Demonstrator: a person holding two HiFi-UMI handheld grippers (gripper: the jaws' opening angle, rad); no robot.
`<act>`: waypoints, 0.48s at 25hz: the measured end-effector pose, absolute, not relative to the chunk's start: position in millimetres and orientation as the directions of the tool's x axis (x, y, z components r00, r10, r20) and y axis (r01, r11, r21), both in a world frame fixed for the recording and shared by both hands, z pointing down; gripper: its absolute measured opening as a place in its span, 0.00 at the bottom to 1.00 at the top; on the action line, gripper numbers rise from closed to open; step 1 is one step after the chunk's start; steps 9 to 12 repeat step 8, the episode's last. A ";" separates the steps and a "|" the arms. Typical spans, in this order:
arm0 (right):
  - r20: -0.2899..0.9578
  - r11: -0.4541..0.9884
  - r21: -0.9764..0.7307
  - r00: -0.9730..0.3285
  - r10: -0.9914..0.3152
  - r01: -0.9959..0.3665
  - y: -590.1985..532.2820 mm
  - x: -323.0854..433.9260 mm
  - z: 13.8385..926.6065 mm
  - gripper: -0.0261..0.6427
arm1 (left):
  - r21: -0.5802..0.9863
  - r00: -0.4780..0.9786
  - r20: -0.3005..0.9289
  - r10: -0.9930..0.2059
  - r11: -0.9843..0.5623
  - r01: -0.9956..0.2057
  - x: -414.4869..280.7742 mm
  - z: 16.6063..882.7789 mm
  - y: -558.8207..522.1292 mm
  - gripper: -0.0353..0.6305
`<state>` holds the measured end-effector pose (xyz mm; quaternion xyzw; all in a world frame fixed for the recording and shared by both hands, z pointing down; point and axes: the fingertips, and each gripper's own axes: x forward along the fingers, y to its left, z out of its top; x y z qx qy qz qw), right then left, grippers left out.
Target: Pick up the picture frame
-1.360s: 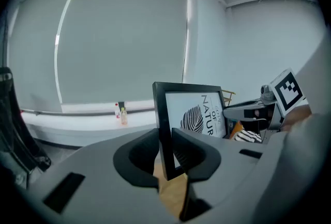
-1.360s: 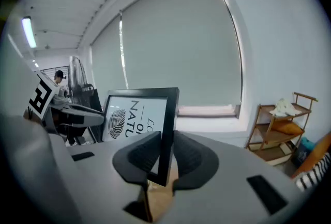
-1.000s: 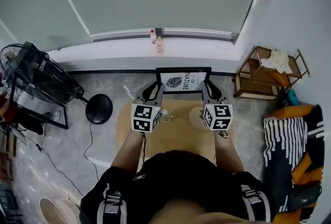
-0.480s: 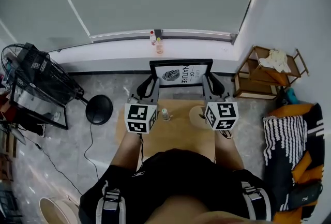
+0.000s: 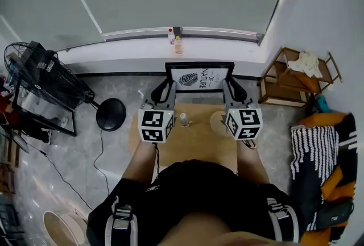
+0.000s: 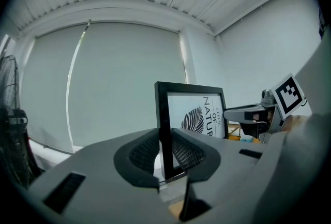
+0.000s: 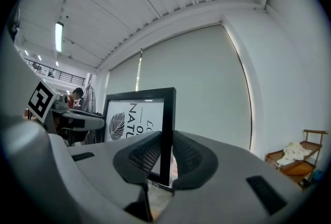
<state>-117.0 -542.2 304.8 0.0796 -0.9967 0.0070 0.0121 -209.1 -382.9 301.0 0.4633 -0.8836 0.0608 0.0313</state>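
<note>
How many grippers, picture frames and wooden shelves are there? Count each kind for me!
grippers: 2 (left gripper, right gripper)
picture frame: 1
wooden shelf: 1
total: 4

One picture frame [image 5: 199, 77], two tools [image 5: 165, 91] [image 5: 232, 90], two bottles [image 5: 170, 35] [image 5: 178, 45] on the sill [image 5: 222, 34], one fan [image 5: 33, 69], one wooden shelf [image 5: 284, 95].

picture frame [image 5: 199, 77] between left gripper [image 5: 166, 90] and right gripper [image 5: 233, 90], shelf [image 5: 282, 84] right
</note>
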 end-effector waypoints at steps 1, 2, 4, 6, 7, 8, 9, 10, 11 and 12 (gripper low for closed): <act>0.027 0.988 -0.016 -0.988 -0.154 -0.154 -540.5 -120.1 305.9 0.16 | -0.082 -0.573 0.114 -0.812 0.567 -0.820 -211.6 301.2 -381.0 0.19; 0.028 0.988 -0.019 -0.988 -0.150 -0.151 -539.2 -123.1 306.9 0.16 | -0.083 -0.575 0.115 -0.810 0.569 -0.818 -214.2 301.5 -379.4 0.19; 0.027 0.989 -0.022 -0.989 -0.147 -0.148 -535.8 -123.5 307.4 0.16 | -0.085 -0.577 0.113 -0.809 0.571 -0.817 -213.8 300.7 -375.6 0.19; 0.024 0.989 -0.025 -0.989 -0.146 -0.147 -530.3 -117.7 306.1 0.17 | -0.087 -0.580 0.111 -0.807 0.573 -0.815 -207.3 298.9 -369.5 0.19; 0.024 0.989 -0.025 -0.989 -0.146 -0.146 -527.3 -114.8 305.3 0.16 | -0.089 -0.581 0.111 -0.806 0.574 -0.814 -204.0 297.9 -366.3 0.19; 0.023 0.989 -0.026 -0.989 -0.145 -0.146 -524.3 -112.0 304.6 0.17 | -0.090 -0.583 0.110 -0.805 0.576 -0.812 -200.8 296.9 -363.0 0.19; 0.023 0.989 -0.026 -0.989 -0.145 -0.146 -524.3 -112.0 304.6 0.17 | -0.090 -0.583 0.110 -0.805 0.576 -0.812 -200.8 296.9 -363.0 0.19; 0.023 0.989 -0.026 -0.989 -0.145 -0.146 -524.3 -112.0 304.6 0.17 | -0.090 -0.583 0.110 -0.805 0.576 -0.812 -200.8 296.9 -363.0 0.19; 0.023 0.989 -0.026 -0.989 -0.145 -0.146 -524.3 -112.0 304.6 0.17 | -0.090 -0.583 0.110 -0.805 0.576 -0.812 -200.8 296.9 -363.0 0.19; 0.023 0.989 -0.026 -0.989 -0.145 -0.146 -524.3 -112.0 304.6 0.17 | -0.090 -0.583 0.110 -0.805 0.576 -0.812 -200.8 296.9 -363.0 0.19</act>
